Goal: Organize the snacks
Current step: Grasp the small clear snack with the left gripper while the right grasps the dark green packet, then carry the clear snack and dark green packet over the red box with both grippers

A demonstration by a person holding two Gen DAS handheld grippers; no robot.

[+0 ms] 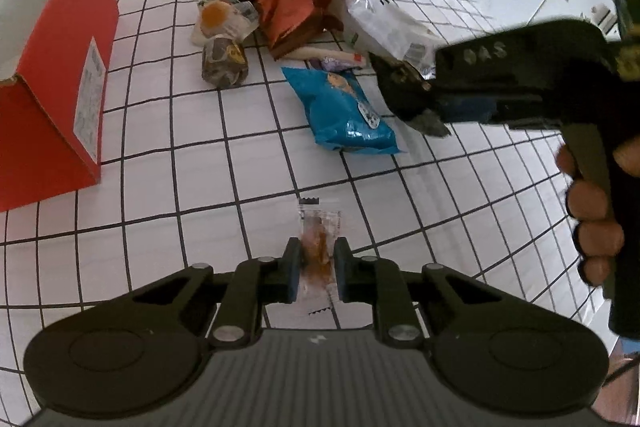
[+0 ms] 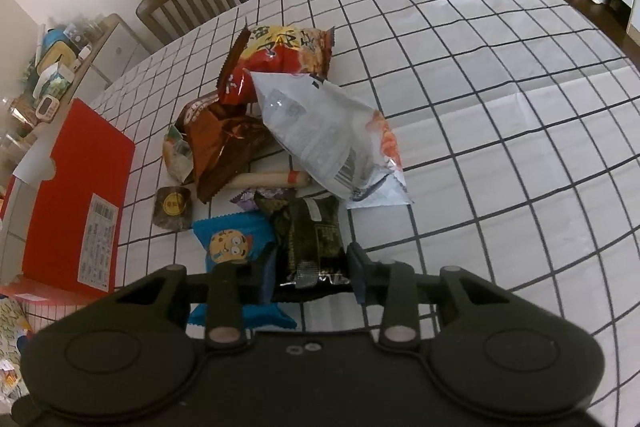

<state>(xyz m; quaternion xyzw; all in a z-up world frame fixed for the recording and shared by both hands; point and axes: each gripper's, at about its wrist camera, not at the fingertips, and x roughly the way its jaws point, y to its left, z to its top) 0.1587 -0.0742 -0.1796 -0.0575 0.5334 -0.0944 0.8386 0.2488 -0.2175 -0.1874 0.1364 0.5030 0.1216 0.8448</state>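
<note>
Now both claws grip snacks.
Left claw (image 1: 314, 263) clamps a clear sachet (image 1: 318, 239); right claw (image 2: 312, 269) pinches a dark packet (image 2: 314, 235) on the tabletop (image 2: 480, 107).

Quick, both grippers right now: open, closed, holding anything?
Left gripper: closed on the small clear snack packet.
Right gripper: around the dark snack packet, pads at its sides; a firm grip cannot be told.

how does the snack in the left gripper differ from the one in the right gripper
The clear packet in the left gripper is slim and see-through, showing orange food; the dark packet in the right gripper is wider and opaque. The clear packet lies alone; the dark one rests against the pile. Both sit between closed jaws.
</note>
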